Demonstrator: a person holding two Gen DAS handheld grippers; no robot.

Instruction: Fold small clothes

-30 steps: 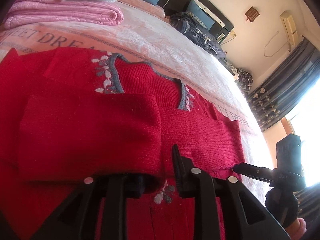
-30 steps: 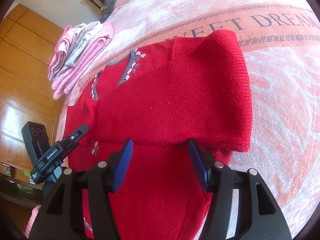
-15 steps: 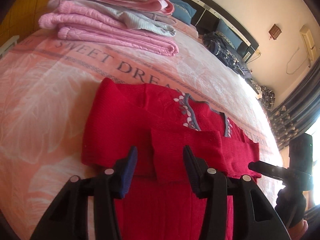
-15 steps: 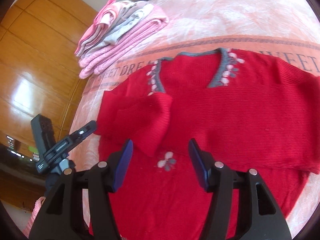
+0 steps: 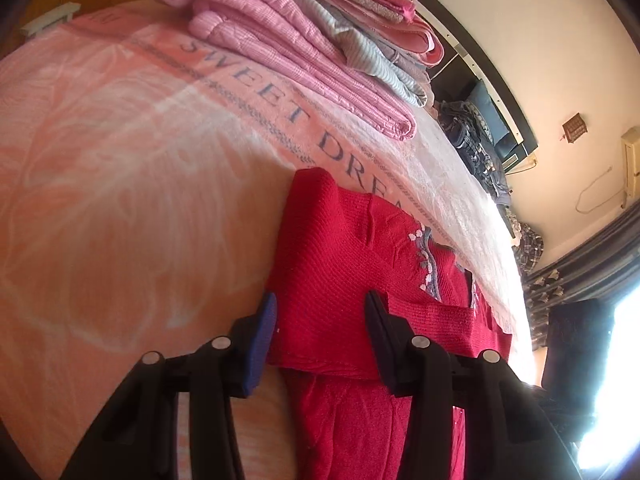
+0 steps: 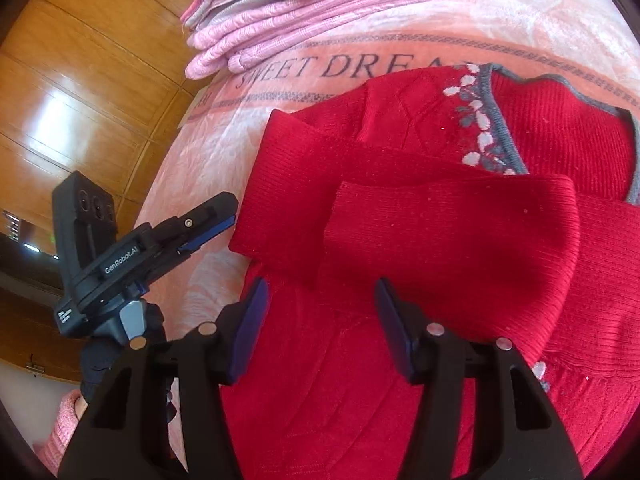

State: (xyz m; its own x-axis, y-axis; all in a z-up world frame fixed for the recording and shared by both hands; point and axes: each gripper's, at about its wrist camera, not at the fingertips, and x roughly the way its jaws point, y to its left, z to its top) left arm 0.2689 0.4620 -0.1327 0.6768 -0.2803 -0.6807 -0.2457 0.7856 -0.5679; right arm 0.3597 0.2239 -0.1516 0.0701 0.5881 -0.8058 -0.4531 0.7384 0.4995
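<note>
A red knit sweater (image 6: 440,240) with a grey neckline and white flowers lies flat on the pink blanket (image 5: 120,200). Both sleeves are folded across its chest, the left cuff on top. In the left wrist view my left gripper (image 5: 320,328) hovers open over the sweater's (image 5: 340,264) folded left shoulder edge, holding nothing. My right gripper (image 6: 322,308) is open too, low over the sweater's body just below the folded sleeve. The left gripper (image 6: 200,224) shows from the side in the right wrist view, beside the sweater's left edge.
A stack of folded pink and grey clothes (image 5: 304,48) sits on the blanket beyond the sweater, also visible in the right wrist view as the stack (image 6: 312,8). A wooden floor (image 6: 80,80) lies past the bed's left edge. Dark clothes (image 5: 472,144) lie near the headboard.
My left gripper let go of the left sleeve cuff, opened and moved left to the sweater's edge. My right gripper swung from the right sleeve over to the left half.
</note>
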